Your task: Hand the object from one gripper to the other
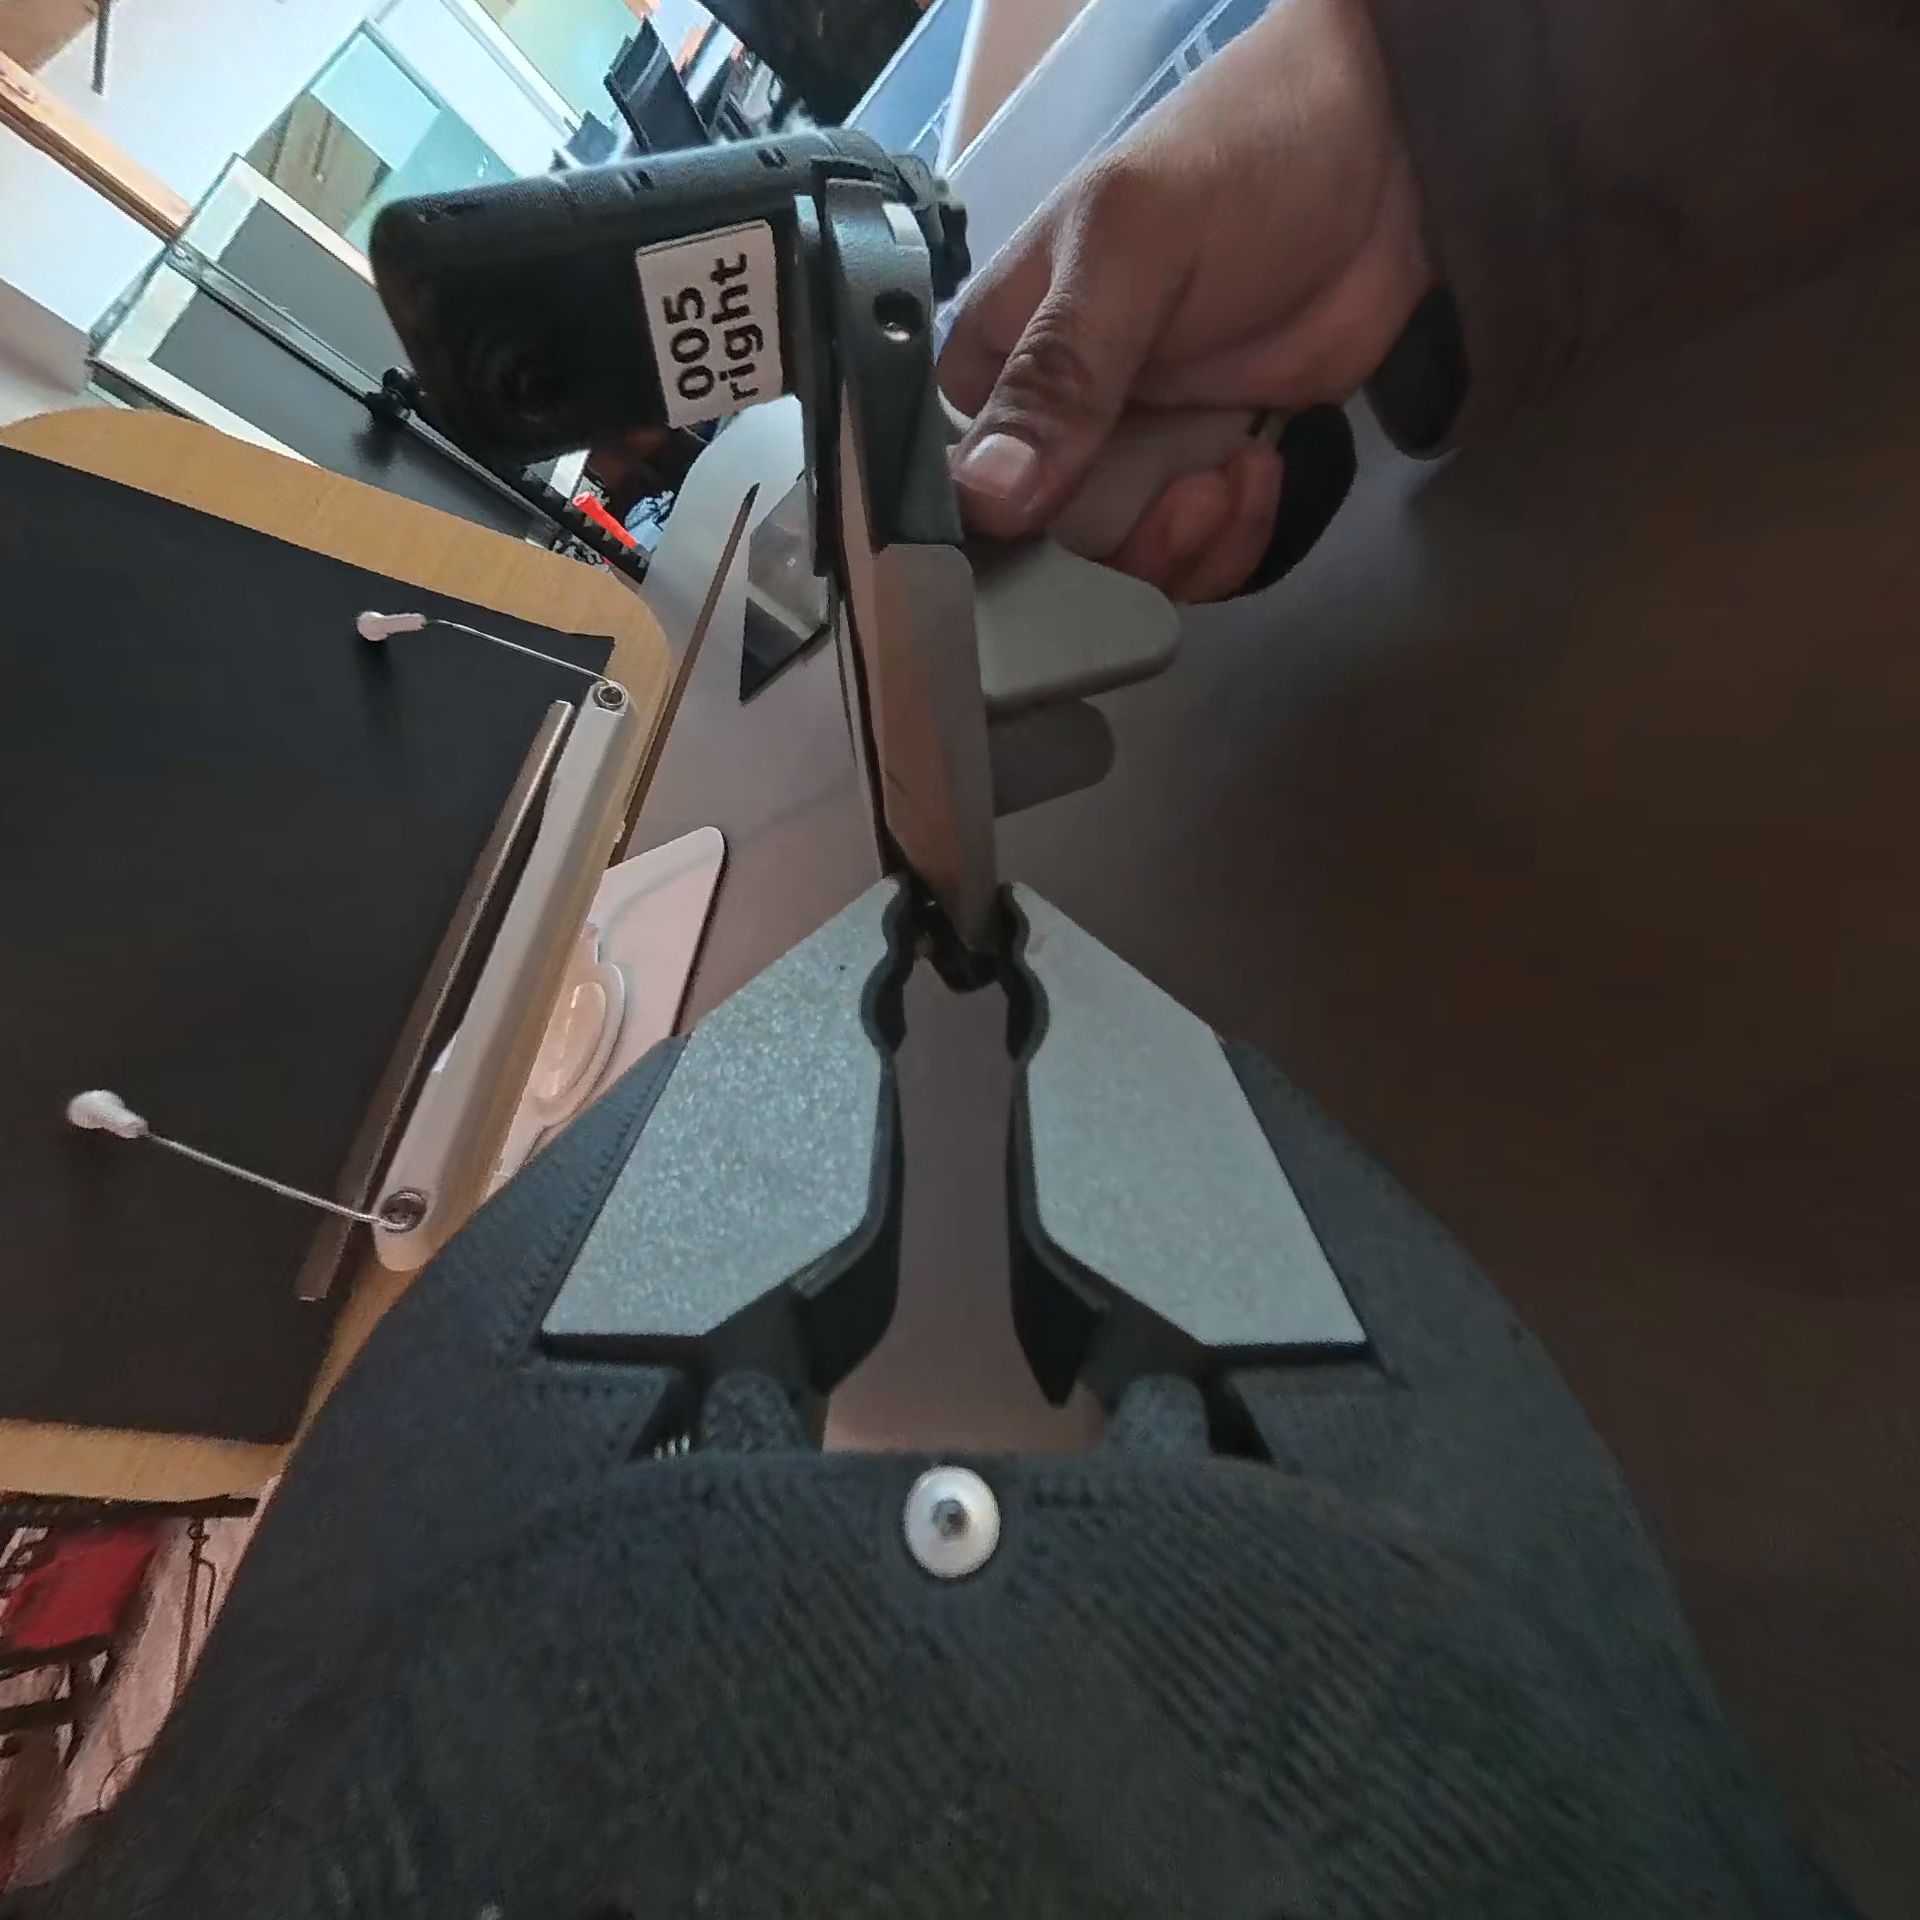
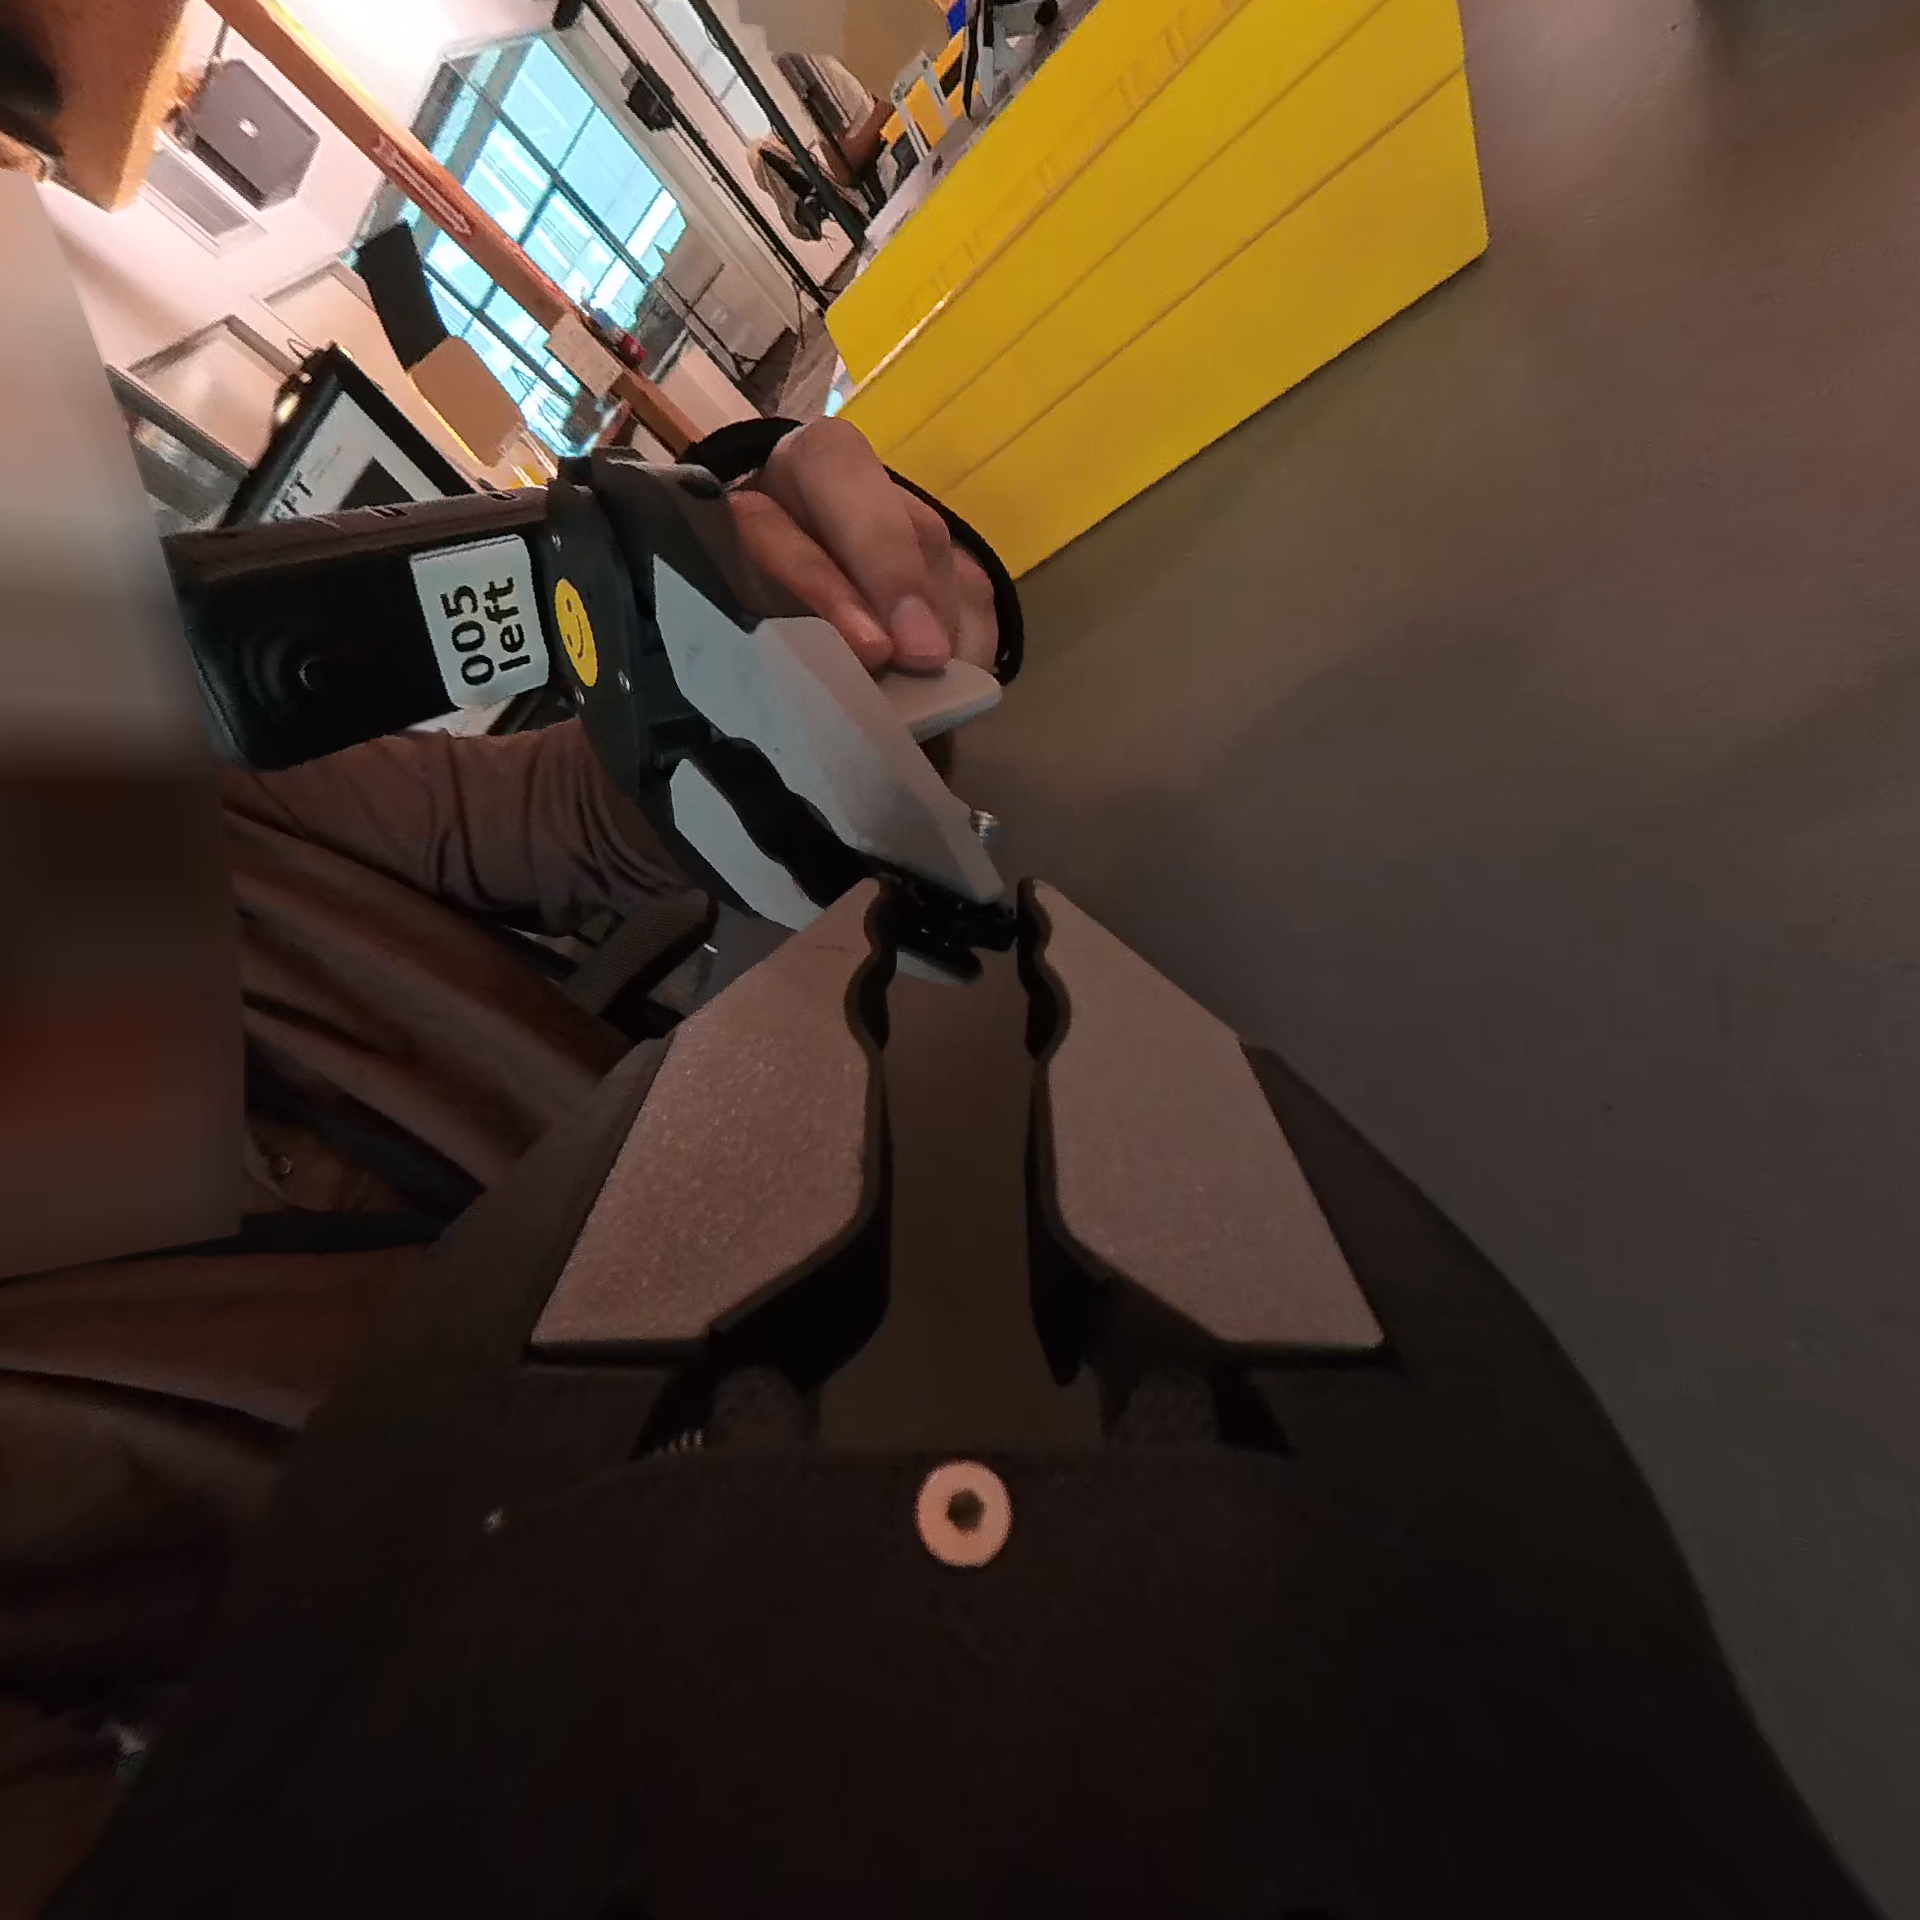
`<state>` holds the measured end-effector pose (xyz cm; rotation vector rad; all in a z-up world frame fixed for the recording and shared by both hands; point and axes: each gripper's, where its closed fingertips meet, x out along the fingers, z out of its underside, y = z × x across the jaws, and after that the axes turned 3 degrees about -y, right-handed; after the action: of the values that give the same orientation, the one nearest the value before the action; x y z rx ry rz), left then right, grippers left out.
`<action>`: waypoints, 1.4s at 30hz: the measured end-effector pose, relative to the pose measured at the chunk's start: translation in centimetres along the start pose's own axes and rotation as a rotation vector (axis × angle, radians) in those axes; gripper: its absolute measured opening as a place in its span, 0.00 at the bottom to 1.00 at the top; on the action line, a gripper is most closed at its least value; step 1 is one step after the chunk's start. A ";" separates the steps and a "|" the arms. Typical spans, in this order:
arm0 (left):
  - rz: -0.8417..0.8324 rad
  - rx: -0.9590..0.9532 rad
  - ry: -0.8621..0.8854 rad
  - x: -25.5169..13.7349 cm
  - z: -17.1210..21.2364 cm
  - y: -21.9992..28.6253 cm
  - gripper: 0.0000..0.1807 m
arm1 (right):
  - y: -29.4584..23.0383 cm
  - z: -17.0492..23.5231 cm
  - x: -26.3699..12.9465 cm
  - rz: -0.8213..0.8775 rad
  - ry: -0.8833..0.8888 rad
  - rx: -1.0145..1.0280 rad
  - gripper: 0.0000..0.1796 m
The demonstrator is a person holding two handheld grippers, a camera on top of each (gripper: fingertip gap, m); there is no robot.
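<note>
Handing over mid-air | left gripper [image 1: 951,940] and right gripper [image 2: 951,940] meeting tip to tip around small black object [image 2: 961,928] | pinching jaw unclear, cannot tell | next: confirming receiver's clamp before releasing.

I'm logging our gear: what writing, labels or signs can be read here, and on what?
I won't quote writing; these bear it:
White sticker on the camera of the right gripper.
White sticker on the camera of the left gripper.
Framed poster behind: too blurred.

a grey floor [image 2: 1558,727] runs past a yellow cabinet [image 2: 1195,260], with daylit windows [image 2: 551,197] behind.
</note>
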<state>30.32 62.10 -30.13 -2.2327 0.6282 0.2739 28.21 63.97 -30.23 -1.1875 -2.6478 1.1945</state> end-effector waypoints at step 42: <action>0.082 -0.318 0.108 -0.3 -1.3 -0.9 0.38 | 1.1 -1.7 -1.4 0.226 0.063 -0.104 0.12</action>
<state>30.55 61.79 -28.56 -2.5430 0.7800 0.3147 30.39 64.63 -29.28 -1.5498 -2.6135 1.0346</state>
